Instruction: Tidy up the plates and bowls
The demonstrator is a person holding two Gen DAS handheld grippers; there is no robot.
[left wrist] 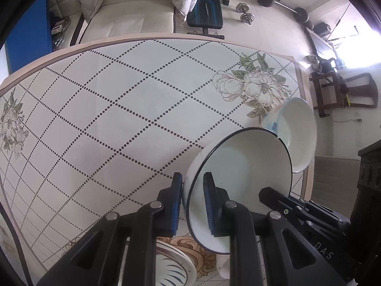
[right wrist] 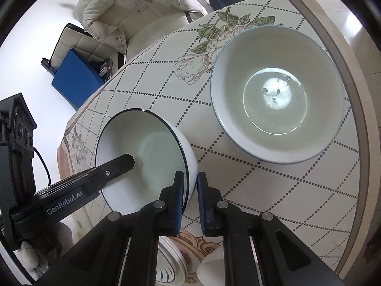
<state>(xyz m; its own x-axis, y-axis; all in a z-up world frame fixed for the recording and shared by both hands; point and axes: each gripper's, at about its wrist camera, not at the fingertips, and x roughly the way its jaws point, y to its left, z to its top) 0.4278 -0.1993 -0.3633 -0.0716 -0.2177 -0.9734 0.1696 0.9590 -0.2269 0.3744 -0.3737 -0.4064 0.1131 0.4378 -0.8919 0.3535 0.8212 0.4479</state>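
Both grippers pinch 1 thing: the dark-rimmed bowl (right wrist: pixel 145 157). The left gripper (left wrist: pixel 193 205) and the right gripper (right wrist: pixel 190 199) each have their fingers squeezed on its rim from opposite sides, 1 finger inside, 1 outside. It hangs tipped above the table (left wrist: pixel 119 109), near the right edge, its mouth turned sideways toward the left gripper. The blue-rimmed bowl (right wrist: pixel 277 95) sits upright by that edge w/ some water inside. Sorting looks barely begun (a patterned plate (right wrist: pixel 171 262) waits at the near edge).

Patterned table (right wrist: pixel 262 178); blue-rimmed bowl (right wrist: pixel 277 95) resting on it
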